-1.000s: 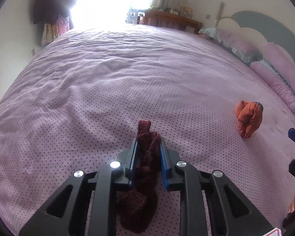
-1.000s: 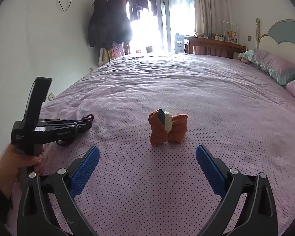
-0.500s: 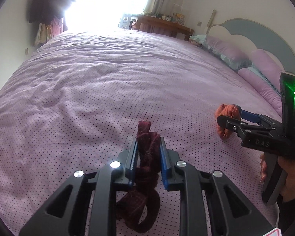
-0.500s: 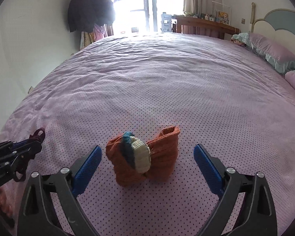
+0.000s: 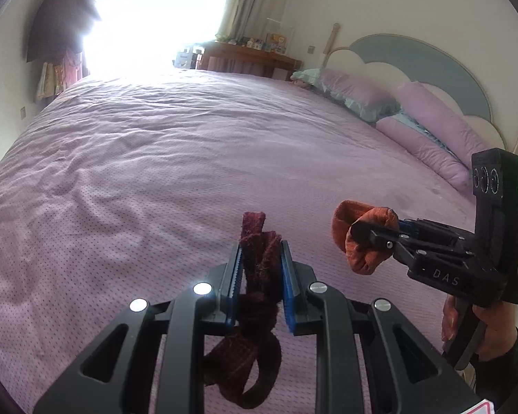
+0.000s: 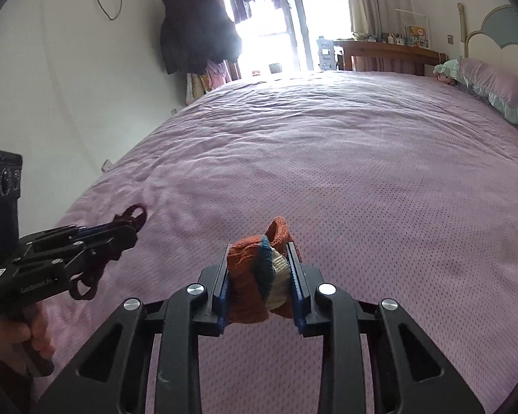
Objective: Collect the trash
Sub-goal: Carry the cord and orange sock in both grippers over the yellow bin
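Note:
My left gripper (image 5: 260,245) is shut on a dark red sock (image 5: 259,269), which sticks up between the blue pads and hangs in a loop below them. To its right, my right gripper (image 5: 359,231) holds a rolled orange sock (image 5: 366,258) just above the purple bedspread (image 5: 155,172). In the right wrist view the right gripper (image 6: 260,252) is closing its jaws, and the pads press on the orange, teal and cream sock roll (image 6: 245,276) between them. The left gripper (image 6: 127,227) shows at the left with the dark red sock (image 6: 83,289) dangling.
Purple pillows (image 5: 431,127) lie against the blue and cream headboard (image 5: 431,65) on the right. A wooden desk (image 6: 390,51) stands beyond the bed by the bright window. Dark coats (image 6: 197,41) hang on the far left wall. A hand (image 5: 493,331) grips each handle.
My right gripper moved up to the orange sock roll and closed from wide open onto it. My left gripper, still holding the dark red sock, rose and swung toward the right gripper.

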